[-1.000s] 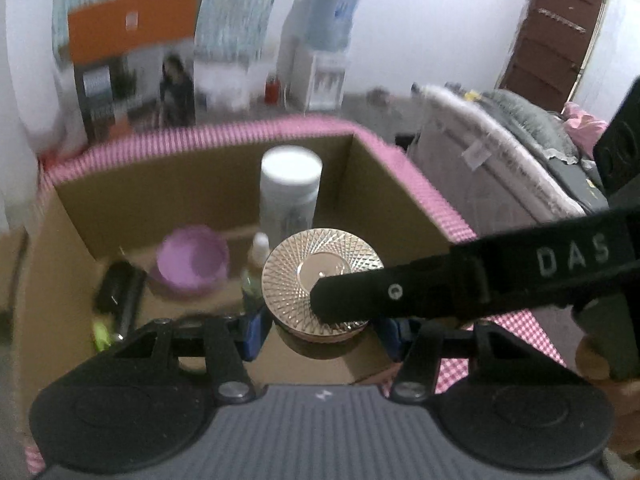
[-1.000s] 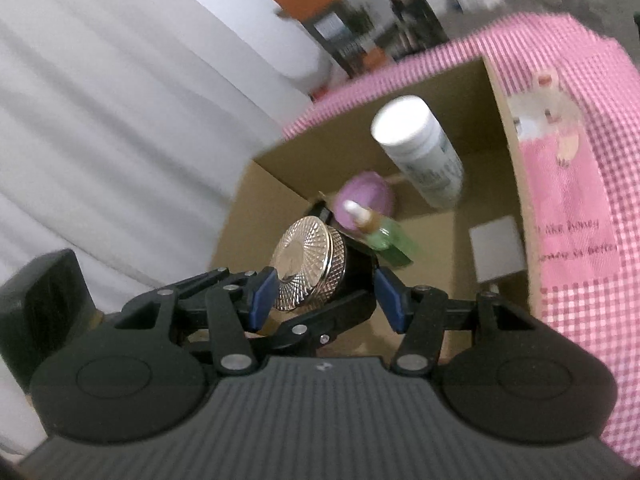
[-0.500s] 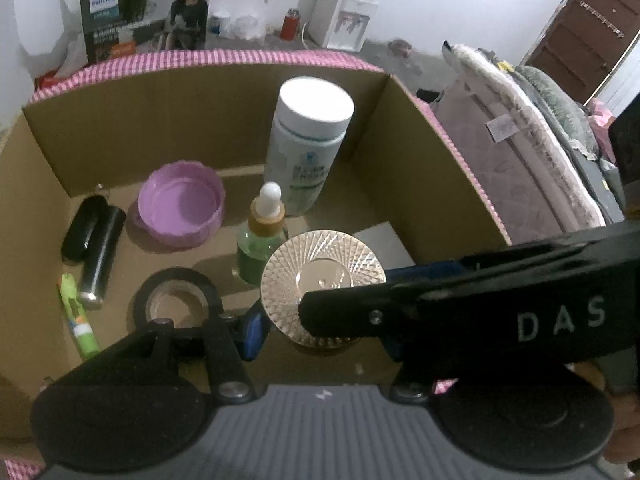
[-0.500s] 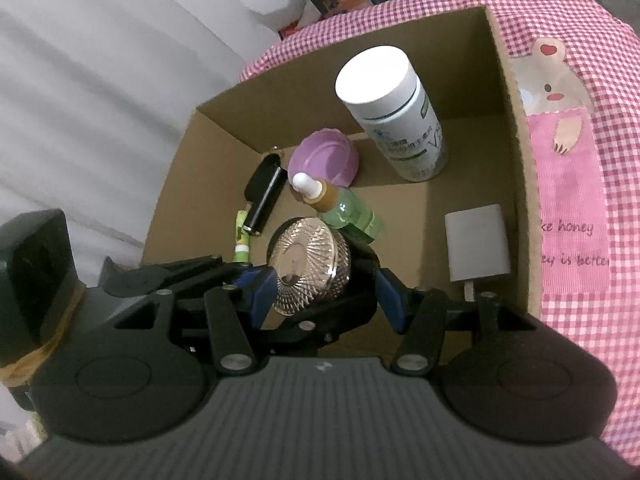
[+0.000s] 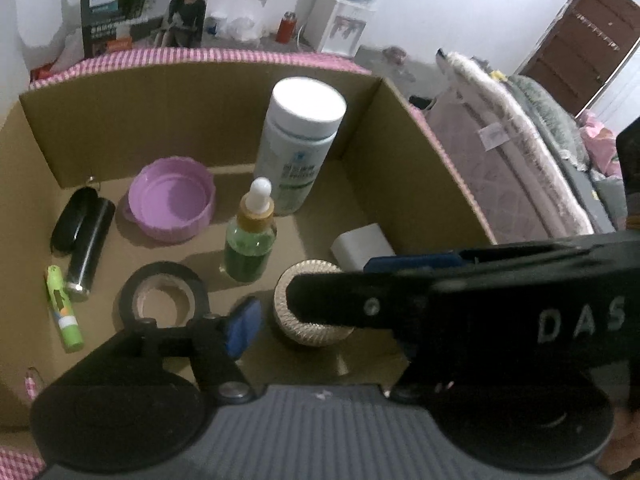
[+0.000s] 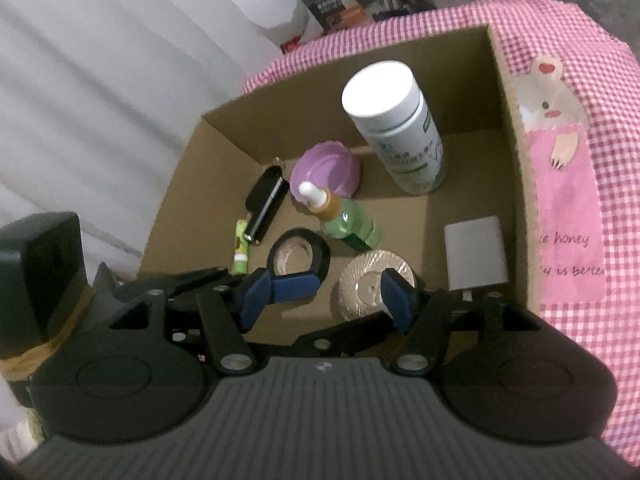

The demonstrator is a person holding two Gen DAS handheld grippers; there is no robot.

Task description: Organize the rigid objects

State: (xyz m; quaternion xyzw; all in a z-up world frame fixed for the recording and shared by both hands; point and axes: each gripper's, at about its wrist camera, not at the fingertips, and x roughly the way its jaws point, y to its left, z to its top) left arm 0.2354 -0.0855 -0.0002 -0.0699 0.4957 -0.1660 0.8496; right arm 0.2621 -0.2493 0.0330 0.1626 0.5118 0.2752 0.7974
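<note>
both grippers over the cardboard box (image 6: 516, 152). gold compact (image 6: 366, 280) now flat on box floor, front right, between green dropper bottle (image 6: 350, 226) and grey adapter (image 6: 476, 254). left gripper (image 5: 316, 322) jaws just opened, pads off the compact, nothing held; right gripper (image 6: 320, 292) jaws also just widened and released, one pad overlaps the compact's rim in view, contact cannot tell. risk: lifting out skewed could snag the rim w/ that pad and flip it, or knock the dropper into the tape roll (image 6: 298, 256). compact looks round, faceted ribbed lid, shiny, hard, slippery.
</note>
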